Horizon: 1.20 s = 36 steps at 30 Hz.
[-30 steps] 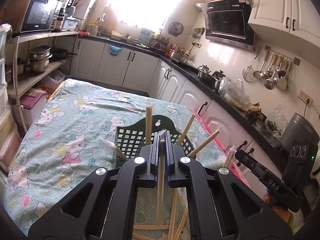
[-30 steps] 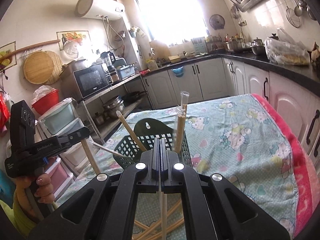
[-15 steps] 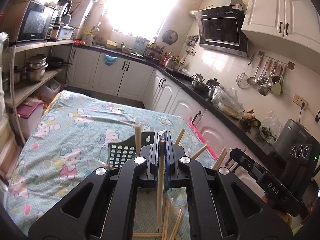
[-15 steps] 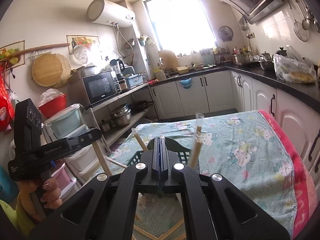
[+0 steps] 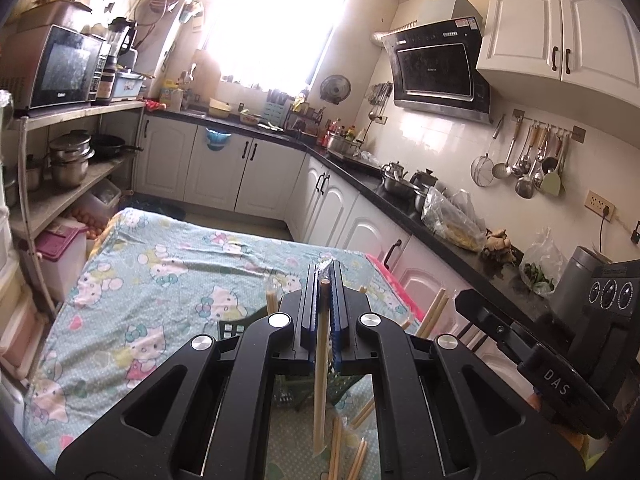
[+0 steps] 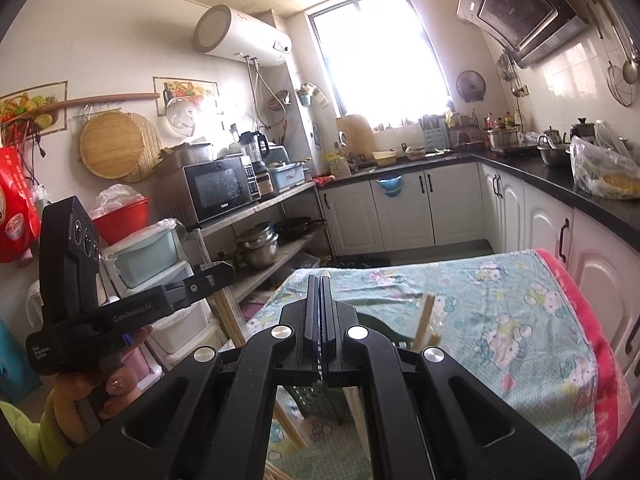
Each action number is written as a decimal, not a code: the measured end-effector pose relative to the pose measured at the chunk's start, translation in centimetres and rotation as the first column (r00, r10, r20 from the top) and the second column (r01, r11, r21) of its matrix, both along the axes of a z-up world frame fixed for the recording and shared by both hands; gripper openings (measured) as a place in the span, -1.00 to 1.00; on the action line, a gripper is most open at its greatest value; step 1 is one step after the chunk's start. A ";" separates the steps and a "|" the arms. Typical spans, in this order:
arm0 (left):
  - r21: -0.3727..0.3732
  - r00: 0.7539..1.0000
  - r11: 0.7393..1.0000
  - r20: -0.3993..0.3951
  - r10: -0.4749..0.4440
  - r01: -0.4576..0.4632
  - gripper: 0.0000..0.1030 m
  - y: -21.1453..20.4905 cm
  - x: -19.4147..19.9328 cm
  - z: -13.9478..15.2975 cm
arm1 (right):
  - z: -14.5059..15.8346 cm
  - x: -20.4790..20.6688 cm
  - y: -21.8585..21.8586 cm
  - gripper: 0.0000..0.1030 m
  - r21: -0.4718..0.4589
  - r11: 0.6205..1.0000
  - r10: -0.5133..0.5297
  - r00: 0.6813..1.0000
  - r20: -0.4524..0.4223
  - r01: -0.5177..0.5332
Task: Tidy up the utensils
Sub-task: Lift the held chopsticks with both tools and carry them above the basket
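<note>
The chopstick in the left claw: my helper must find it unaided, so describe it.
Start at the table under its teal cartoon-cat cloth, then find the green basket near its front. Above that, one pale wooden chopstick hangs upright, pinched in the left claw; the others lean in the basket or lie loose.

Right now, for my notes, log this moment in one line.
left gripper: shut on chopstick | right gripper: shut | basket: below

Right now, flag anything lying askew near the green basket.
Loose chopsticks lie scattered on the tablecloth below the green basket, while others lean at odd angles in it. One chopstick hangs in the left gripper.
</note>
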<state>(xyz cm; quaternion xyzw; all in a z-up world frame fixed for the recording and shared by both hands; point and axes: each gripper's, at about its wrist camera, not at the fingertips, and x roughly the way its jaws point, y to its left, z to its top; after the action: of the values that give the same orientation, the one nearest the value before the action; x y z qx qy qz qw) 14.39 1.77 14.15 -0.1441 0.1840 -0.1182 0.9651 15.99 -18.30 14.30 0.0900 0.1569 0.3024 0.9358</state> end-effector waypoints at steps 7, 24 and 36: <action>0.006 0.999 1.000 0.028 0.018 -0.018 -0.95 0.5 0.6 1.2 | 1.9 0.3 0.5 -0.98 0.019 1.000 0.006 0.999 0.042 -0.007; 0.015 0.992 0.997 0.098 0.073 -0.075 -0.95 1.6 2.1 4.4 | 4.7 1.7 2.4 -0.98 0.018 1.000 0.021 0.995 0.095 -0.023; 0.046 0.981 0.984 0.090 0.170 -0.175 -0.95 3.4 5.0 4.0 | 4.9 3.7 3.4 -0.98 0.012 1.000 0.014 0.995 0.102 -0.016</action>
<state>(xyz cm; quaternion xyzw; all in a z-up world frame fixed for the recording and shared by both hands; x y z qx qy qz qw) 19.35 5.16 18.16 -0.1285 0.1323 -0.0352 0.9822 19.70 -14.95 19.18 0.0793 0.1075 0.3146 0.9398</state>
